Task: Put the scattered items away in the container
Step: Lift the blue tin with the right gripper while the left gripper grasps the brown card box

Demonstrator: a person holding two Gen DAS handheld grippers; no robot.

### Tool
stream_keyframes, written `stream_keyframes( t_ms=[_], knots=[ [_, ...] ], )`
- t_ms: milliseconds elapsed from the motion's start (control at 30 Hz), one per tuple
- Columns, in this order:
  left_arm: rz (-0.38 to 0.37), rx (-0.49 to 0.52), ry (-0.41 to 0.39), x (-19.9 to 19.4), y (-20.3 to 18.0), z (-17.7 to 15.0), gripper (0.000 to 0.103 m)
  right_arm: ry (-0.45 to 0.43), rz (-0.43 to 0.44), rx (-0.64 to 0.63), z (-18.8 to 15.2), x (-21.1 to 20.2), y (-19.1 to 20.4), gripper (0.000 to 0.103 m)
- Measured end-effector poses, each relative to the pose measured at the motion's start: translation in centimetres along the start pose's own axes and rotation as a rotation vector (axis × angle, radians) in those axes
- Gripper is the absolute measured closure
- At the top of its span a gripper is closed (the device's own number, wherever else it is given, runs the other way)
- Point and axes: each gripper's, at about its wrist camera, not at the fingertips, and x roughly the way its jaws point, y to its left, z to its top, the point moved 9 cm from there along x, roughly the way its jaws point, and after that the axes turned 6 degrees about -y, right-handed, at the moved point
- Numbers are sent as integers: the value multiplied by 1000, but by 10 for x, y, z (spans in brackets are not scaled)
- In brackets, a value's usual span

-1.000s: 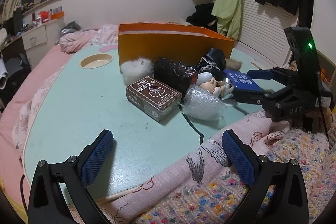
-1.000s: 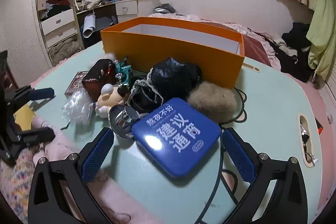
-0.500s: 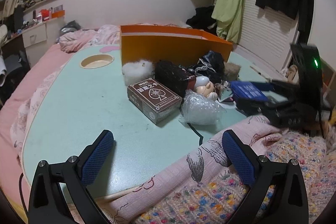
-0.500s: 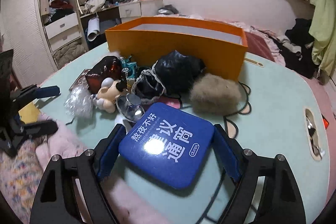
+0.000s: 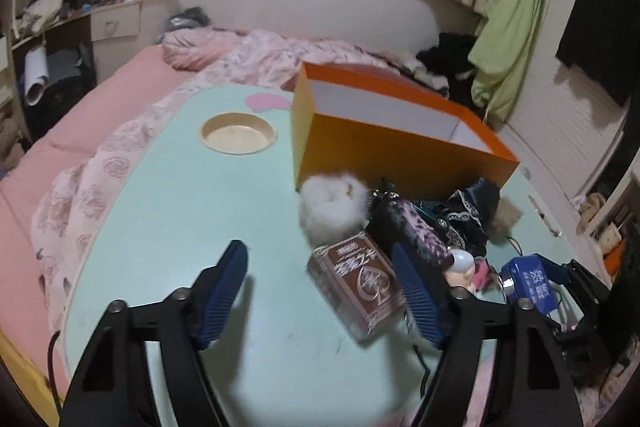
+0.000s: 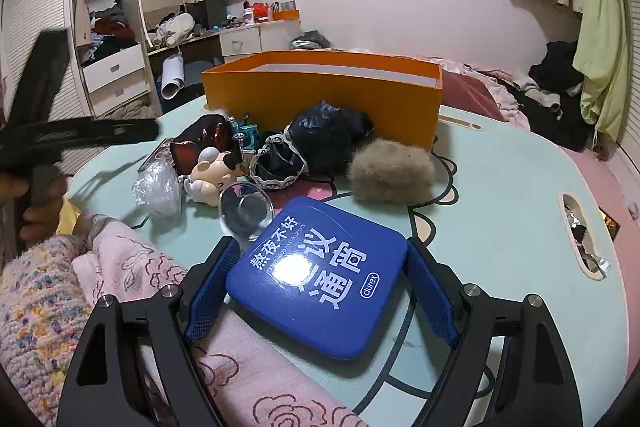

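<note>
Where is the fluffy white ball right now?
In the left wrist view, the fluffy white pom-pom sits on the mint-green table, right of centre, against the orange cardboard box, just behind the brown card box.

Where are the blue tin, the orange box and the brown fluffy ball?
Blue tin [image 6: 320, 279]: right wrist view, middle of its printed lid.
Orange box [image 6: 320, 95]: right wrist view, its near outer wall.
Brown fluffy ball [image 6: 390, 171]: right wrist view, centre of the fur.

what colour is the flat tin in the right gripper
Blue, with white lettering on the lid. The tin shows best in the right wrist view, between the right gripper's pads.
</note>
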Motion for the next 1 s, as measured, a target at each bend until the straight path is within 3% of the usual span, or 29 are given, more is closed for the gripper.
stream_keyframes(
  t_ms=[67,233,433,567,733,833,867,900,1000],
  knots=[
    [9,28,27,8,-6,-4,41,-1,-3,1,0,0,0,20],
    [-4,47,20,6,-7,-5,45,4,-4,12,0,2,-2,20],
    [76,94,-12,-8,3,-7,45,2,-15,20,-1,3,-4,20],
    [39,80,-5,-10,-1,-11,45,1,-17,23,-2,3,-5,20],
    [52,124,21,-4,-8,-16,42,-1,-23,26,-2,3,-6,20],
    [121,211,9,4,-7,-20,42,-2,-25,31,-1,4,-6,20],
    [121,220,4,3,-8,-20,47,-2,-27,31,-2,4,-6,20],
    [108,213,4,3,-8,-19,63,-1,-30,31,-1,4,-6,20],
    [106,201,0,-1,-5,-18,64,0,-44,23,0,3,-6,20]
  ],
)
